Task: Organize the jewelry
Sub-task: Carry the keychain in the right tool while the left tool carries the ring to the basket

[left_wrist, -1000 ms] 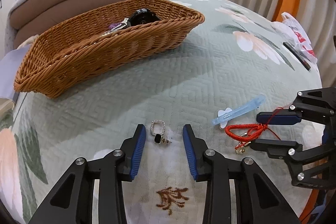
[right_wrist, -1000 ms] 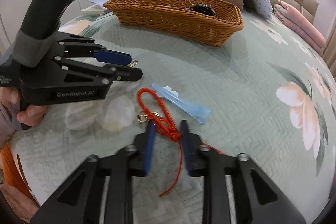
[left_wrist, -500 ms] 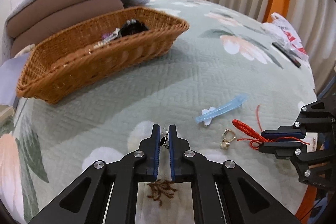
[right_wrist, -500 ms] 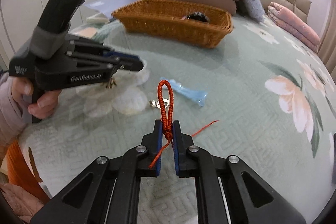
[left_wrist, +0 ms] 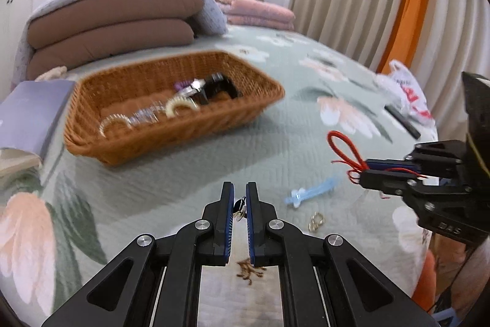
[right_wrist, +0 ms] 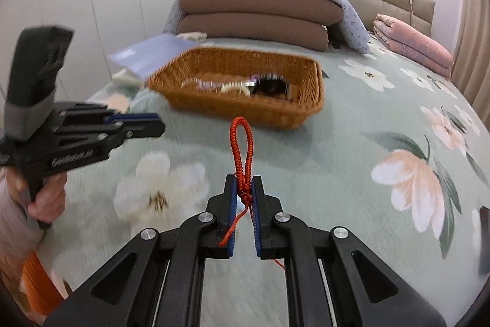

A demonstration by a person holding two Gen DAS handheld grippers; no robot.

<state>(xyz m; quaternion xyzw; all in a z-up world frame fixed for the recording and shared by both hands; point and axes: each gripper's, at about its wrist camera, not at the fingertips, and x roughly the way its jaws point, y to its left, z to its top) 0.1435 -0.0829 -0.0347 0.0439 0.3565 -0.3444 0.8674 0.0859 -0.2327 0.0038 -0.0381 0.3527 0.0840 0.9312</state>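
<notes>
My left gripper (left_wrist: 239, 198) is clamped on a small earring (left_wrist: 239, 208), and my right gripper (right_wrist: 244, 189) is clenched on the red cord bracelet (right_wrist: 242, 149), both held above the floral bedspread (left_wrist: 190, 173). The bracelet's loop stands up from the fingertips, its long axis pointing toward the wicker basket (right_wrist: 309, 103). That basket holds 1 black watch (left_wrist: 219, 86), pale rings and some silvery pieces, blurred.
</notes>
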